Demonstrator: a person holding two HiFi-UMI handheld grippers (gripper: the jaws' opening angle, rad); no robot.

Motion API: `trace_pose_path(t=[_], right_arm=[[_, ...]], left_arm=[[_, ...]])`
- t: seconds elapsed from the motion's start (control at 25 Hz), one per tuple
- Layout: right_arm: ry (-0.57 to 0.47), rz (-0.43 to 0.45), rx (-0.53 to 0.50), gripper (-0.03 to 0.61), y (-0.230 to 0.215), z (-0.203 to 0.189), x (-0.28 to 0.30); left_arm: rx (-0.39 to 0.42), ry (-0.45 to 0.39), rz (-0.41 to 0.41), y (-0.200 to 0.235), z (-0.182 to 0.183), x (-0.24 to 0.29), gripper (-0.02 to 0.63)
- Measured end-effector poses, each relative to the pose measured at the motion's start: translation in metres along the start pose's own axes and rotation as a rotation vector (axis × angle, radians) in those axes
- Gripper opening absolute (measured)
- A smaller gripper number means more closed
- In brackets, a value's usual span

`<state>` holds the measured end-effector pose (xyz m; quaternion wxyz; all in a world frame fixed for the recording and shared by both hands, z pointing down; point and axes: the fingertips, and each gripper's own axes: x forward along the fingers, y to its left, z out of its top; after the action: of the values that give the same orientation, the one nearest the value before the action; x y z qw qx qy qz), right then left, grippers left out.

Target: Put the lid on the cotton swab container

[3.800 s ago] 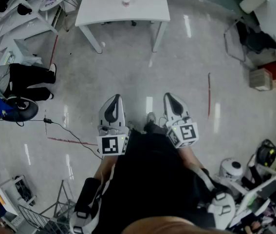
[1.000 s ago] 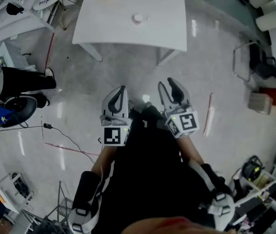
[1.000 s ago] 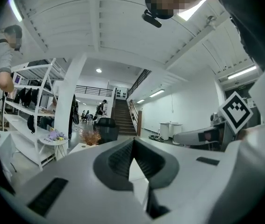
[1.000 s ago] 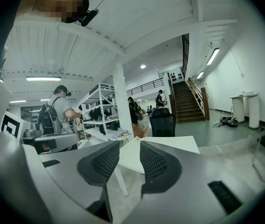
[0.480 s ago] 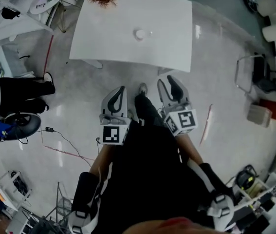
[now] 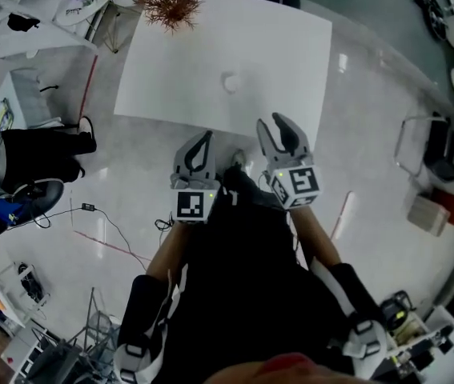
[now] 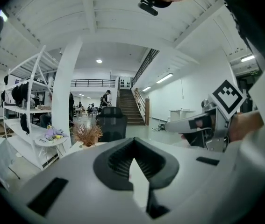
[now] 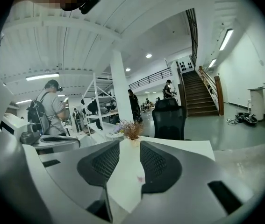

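Note:
A small whitish round container (image 6: 229, 81) stands near the middle of the white table (image 6: 291, 46); it is too small and blurred to tell a lid from it. In the right gripper view it is a tiny pale speck (image 8: 140, 178) far ahead on the tabletop. My left gripper (image 6: 203, 138) is shut and empty, its tip at the table's near edge. My right gripper (image 6: 275, 125) stands open and empty, just over that edge. The pads (image 7: 123, 160) in the left gripper view are pressed together.
A dried reddish plant (image 6: 170, 2) stands at the table's far left corner, also the plant (image 8: 131, 129) ahead of the right gripper. A black office chair (image 8: 168, 118) stands behind the table. Shelving and a seated person's legs (image 6: 30, 146) are at the left.
The table has come much nearer and grown larger in the head view. Both grippers have advanced from over the floor to the table's near edge. Neither pair of jaws has changed.

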<state>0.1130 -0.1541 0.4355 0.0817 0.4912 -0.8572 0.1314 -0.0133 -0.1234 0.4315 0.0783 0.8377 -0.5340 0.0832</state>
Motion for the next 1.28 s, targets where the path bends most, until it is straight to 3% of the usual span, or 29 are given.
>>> trace_pose_path(t=[0.36,0.56,0.68,0.8,0.88,1.0,1.28], right_arm=[[0.111,-0.008,0.088,0.129,-0.040,-0.040,0.055],[0.182,-0.029,0.129,0.129,-0.055,-0.067,0.084],[0.241,-0.039,0.144,0.129,-0.063,-0.081,0.100],[0.304,-0.066,0.172,0.129,-0.076,-0.102,0.116],[0.349,-0.088,0.202,0.129,-0.086,-0.118,0.127],[0.401,-0.102,0.247,0.130,-0.097,-0.138,0.138],[0.509,-0.091,0.368,0.149,-0.112,-0.181,0.152]], left_arm=[[-0.004,0.095,0.001,0.024,-0.045,0.065,0.005],[0.043,0.128,-0.064,0.035,-0.082,0.102,0.005],[0.080,0.189,-0.113,0.039,-0.114,0.124,0.011],[0.098,0.272,-0.194,0.038,-0.151,0.145,0.153],[0.120,0.324,-0.231,0.041,-0.176,0.157,0.203],[0.153,0.371,-0.270,0.042,-0.206,0.175,0.241],[0.224,0.416,-0.324,0.038,-0.244,0.211,0.264]])
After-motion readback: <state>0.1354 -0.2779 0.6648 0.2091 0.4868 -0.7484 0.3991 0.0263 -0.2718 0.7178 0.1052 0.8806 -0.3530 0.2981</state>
